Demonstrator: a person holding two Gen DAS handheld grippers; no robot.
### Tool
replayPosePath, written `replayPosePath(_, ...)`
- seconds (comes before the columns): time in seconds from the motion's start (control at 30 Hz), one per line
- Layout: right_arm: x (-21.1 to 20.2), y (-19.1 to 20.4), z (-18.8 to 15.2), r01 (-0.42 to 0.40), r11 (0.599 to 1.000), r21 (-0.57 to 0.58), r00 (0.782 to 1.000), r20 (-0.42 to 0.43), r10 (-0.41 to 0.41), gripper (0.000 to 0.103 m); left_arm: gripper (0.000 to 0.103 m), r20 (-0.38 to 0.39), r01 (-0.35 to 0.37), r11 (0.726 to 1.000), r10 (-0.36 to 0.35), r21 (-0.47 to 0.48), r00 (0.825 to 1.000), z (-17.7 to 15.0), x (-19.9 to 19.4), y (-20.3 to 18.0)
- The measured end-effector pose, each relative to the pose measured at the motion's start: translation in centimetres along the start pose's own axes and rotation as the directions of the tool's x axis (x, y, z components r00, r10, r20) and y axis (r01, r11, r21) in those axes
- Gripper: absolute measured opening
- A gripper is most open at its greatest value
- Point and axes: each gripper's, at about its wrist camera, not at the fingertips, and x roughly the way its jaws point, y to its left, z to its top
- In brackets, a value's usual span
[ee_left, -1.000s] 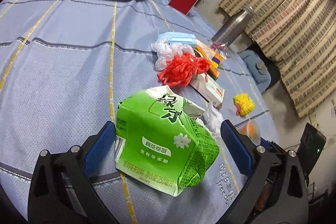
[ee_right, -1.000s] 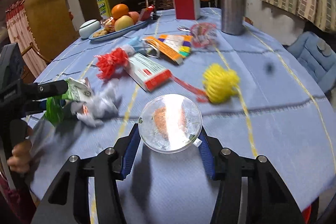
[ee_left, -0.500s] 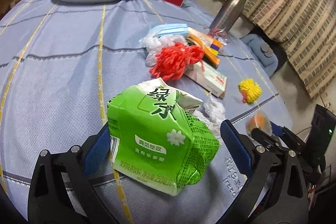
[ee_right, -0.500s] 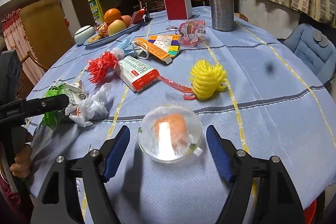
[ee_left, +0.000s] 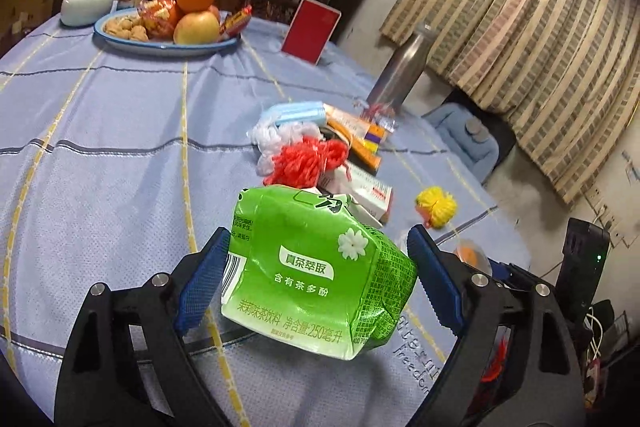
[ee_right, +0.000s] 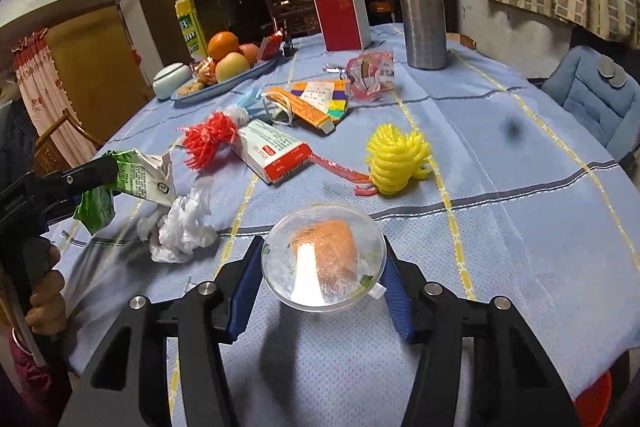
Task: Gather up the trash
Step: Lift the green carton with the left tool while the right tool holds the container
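Both fingers look loaded: my left gripper clamps the crushed green carton lifted above the table, my right gripper pinches the clear dome lid, and the crumpled plastic (nearest loose trash) lies at ten o'clock from the right.

The right gripper has its blue-padded fingers closed against both sides of a clear round container with something orange inside, held just above the blue-clothed surface. Off to the left, the left gripper clamps a crushed green drink carton, lifted clear of the cloth. A crumpled white plastic bag lies just beside and below it. Further back sit a yellow net ball, a red-and-white box and a red net bundle. A steel bottle stands upright at the far edge.
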Motion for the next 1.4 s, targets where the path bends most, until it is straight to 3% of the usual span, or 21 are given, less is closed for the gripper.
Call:
replayPosePath(0.13, -1.6, -0.2, 0.2, -0.001, 1.000, 0.006, 0.999, 0.032, 0.001, 0.055, 0.086, 0.043, 0.000, 1.000, 0.000, 0.006, 0.999, 0.1, -0.9, -0.2)
replayPosePath(0.37, -4.3, -0.9, 0.1, 0.003, 1.000, 0.016, 0.997, 0.083, -0.004, 0.055, 0.080, 0.049, 0.042, 0.999, -0.043, 0.020, 0.998, 0.6, -2.5, -1.7)
replayPosePath(0.57, -5.3, -1.6, -0.7, -0.004, 1.000, 0.030, 0.996, 0.086, 0.002, 0.055, 0.085, 0.018, -0.059, 0.995, 0.058, 0.082, 0.998, -0.4, -2.2, -2.9)
replayPosePath(0.63, -5.6, -1.9, -0.9, -0.008, 0.999, 0.032, 0.996, 0.085, 0.006, 0.055, 0.096, -0.004, -0.097, 0.990, 0.098, 0.106, 0.995, -0.9, -2.3, -2.4)
replayPosePath(0.73, -5.6, -2.1, -1.0, -0.016, 0.999, 0.041, 0.996, 0.085, 0.013, 0.055, 0.096, -0.033, -0.117, 0.983, 0.123, 0.139, 0.992, -1.5, -2.6, -1.4)
replayPosePath(0.8, -5.4, -2.1, -1.1, -0.023, 0.999, 0.045, 0.997, 0.079, 0.020, 0.055, 0.096, -0.095, -0.097, 0.980, 0.115, 0.171, 0.989, -1.9, -2.0, -0.9)
replayPosePath(0.93, -5.2, -1.8, -1.4, -0.027, 0.999, 0.041, 0.997, 0.069, 0.024, 0.055, 0.096, -0.161, -0.166, 0.963, 0.202, 0.214, 0.966, -2.1, 0.4, 0.3)
replayPosePath(1.0, -5.1, -1.8, -1.5, -0.026, 0.999, 0.037, 0.998, 0.065, 0.023, 0.055, 0.096, -0.204, -0.102, 0.978, 0.139, 0.181, 0.969, -1.9, 0.8, 0.7)
replayPosePath(1.07, -5.1, -1.9, -1.6, -0.026, 0.999, 0.041, 0.998, 0.065, 0.024, 0.055, 0.092, -0.178, -0.108, 0.969, 0.149, 0.220, 0.973, -2.2, 0.4, 0.0)
replayPosePath(1.13, -5.2, -2.1, -1.7, -0.029, 0.998, 0.050, 0.998, 0.066, 0.026, 0.055, 0.075, -0.170, -0.105, 0.963, 0.150, 0.246, 0.974, -2.6, 0.1, -0.6)
replayPosePath(1.4, -7.3, -2.8, -1.6, -0.039, 0.997, 0.073, 0.992, 0.120, 0.030, 0.055, 0.075, -0.033, -0.102, 0.969, 0.113, 0.223, 0.993, -2.3, -3.8, -2.4)
